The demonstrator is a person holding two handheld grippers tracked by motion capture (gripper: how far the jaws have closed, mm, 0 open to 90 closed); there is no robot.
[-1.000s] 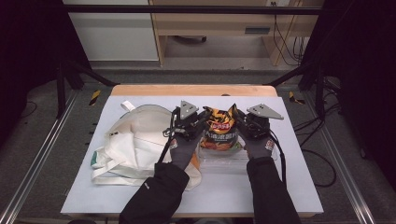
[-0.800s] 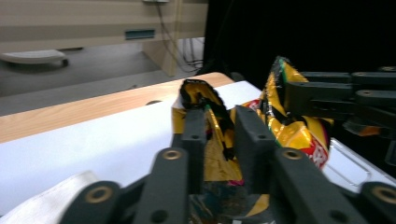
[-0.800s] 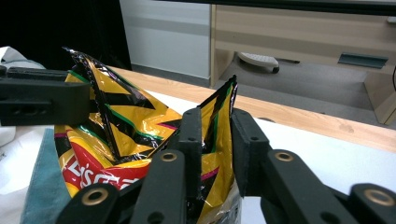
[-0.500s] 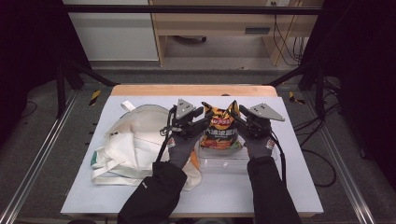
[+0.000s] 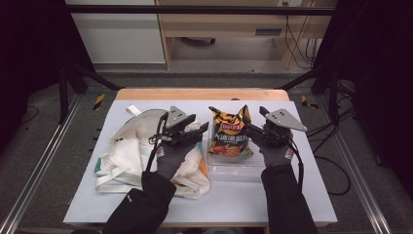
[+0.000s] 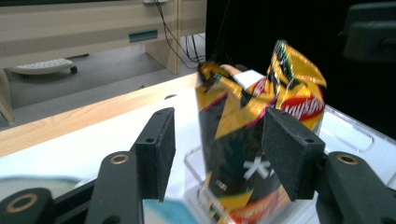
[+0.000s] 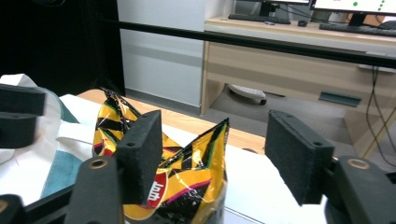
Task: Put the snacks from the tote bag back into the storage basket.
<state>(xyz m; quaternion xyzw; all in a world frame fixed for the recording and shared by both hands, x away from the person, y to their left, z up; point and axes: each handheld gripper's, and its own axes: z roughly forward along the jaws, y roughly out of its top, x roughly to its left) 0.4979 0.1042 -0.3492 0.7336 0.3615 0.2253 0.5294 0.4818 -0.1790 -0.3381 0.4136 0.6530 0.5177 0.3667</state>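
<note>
Partly hidden behind the chip bag (image 5: 229,134): a clear tray (image 5: 234,166), hard to trace. One bag, one tray, one cloth tote (image 5: 127,156). Bag standing in the tray at table centre. Left gripper (image 5: 200,132) at its nine o'clock, right gripper (image 5: 250,127) at three o'clock: jaws just opened wide, gripping nothing, bag released.

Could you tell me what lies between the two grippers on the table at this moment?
In the high view, the chip bag stands in a clear tray between the left gripper and right gripper; both have just opened, pads off the bag.
</note>
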